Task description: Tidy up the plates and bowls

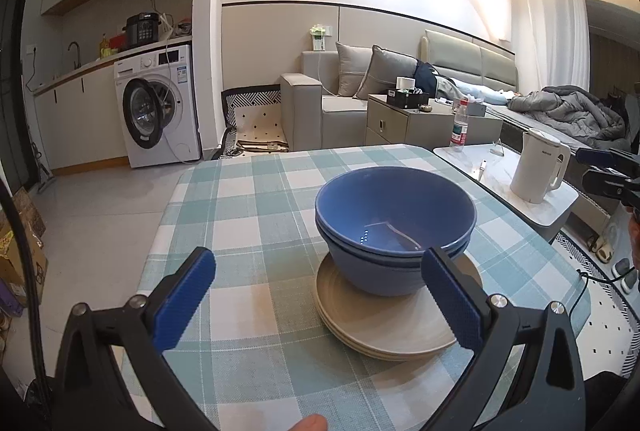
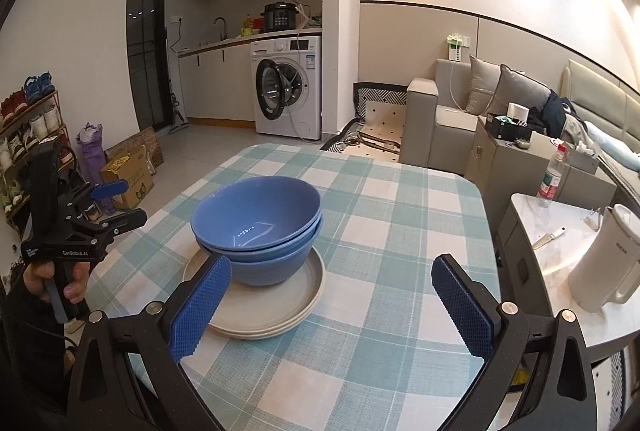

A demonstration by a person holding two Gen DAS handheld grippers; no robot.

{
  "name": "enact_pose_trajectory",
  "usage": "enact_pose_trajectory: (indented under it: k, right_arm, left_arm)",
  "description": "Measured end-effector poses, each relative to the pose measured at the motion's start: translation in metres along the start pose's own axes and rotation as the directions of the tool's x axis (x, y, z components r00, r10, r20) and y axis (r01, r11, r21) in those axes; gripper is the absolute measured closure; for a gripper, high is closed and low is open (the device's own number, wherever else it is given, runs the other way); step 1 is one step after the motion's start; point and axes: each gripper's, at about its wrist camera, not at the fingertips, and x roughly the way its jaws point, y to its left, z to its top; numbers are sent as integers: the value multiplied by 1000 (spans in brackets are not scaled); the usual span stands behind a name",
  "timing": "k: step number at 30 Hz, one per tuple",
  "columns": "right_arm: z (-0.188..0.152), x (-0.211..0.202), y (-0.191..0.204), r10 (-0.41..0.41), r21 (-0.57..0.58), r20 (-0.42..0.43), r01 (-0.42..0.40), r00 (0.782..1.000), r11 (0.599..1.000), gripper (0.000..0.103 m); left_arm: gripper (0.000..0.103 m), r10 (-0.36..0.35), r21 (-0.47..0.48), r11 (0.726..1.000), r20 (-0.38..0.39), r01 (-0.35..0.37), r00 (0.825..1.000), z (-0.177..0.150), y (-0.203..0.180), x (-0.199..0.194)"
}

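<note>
Two blue bowls (image 1: 394,227) (image 2: 258,223) sit nested on a stack of beige plates (image 1: 384,327) (image 2: 276,307), in the middle of a table with a teal checked cloth (image 1: 256,215) (image 2: 380,239). My left gripper (image 1: 320,295) stands open in front of the stack, holding nothing; its right finger overlaps the bowls' near rim in the left wrist view. My right gripper (image 2: 334,297) is open too, empty, with the stack just beyond its left finger. The right wrist view also shows the left gripper (image 2: 114,201) at the table's left edge, held by a hand (image 2: 60,281).
A white kettle (image 1: 538,167) (image 2: 604,259), a water bottle (image 1: 460,125) (image 2: 552,177) and a small knife (image 2: 548,237) stand on a marble side table to the right. Behind lie a sofa, a cabinet and a washing machine (image 1: 156,107); boxes and a shoe rack (image 2: 28,135) are at left.
</note>
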Motion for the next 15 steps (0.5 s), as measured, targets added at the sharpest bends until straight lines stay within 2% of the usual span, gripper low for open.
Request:
enact_pose_trajectory:
  k: [6, 15]
  right_arm:
    - [-9, 13, 5, 46, -10, 23, -46, 999, 999, 1]
    - [-27, 32, 11, 97, -67, 56, -93, 994, 993, 1]
  left_arm:
    - [0, 13, 19, 1000, 28, -13, 1000, -10, 4, 3]
    - [0, 10, -8, 1000, 21, -10, 1000, -21, 16, 14]
